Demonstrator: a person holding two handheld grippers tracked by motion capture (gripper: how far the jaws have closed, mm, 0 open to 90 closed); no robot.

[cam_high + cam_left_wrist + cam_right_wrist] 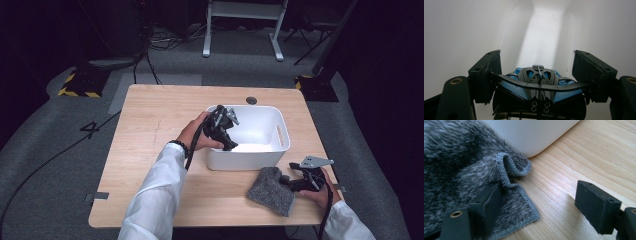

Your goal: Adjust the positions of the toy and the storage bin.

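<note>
A person in white sleeves worked at a wooden counter. The left hand-held gripper reached down inside a white bin, its jaws clenched on a blue and black toy car, which hung between the pads within the bin's walls. The right hand-held gripper lay low on the counter in front of the bin, jaws released and spread, one pad resting on the corner of a fuzzy grey cloth that touched the bin.
</note>
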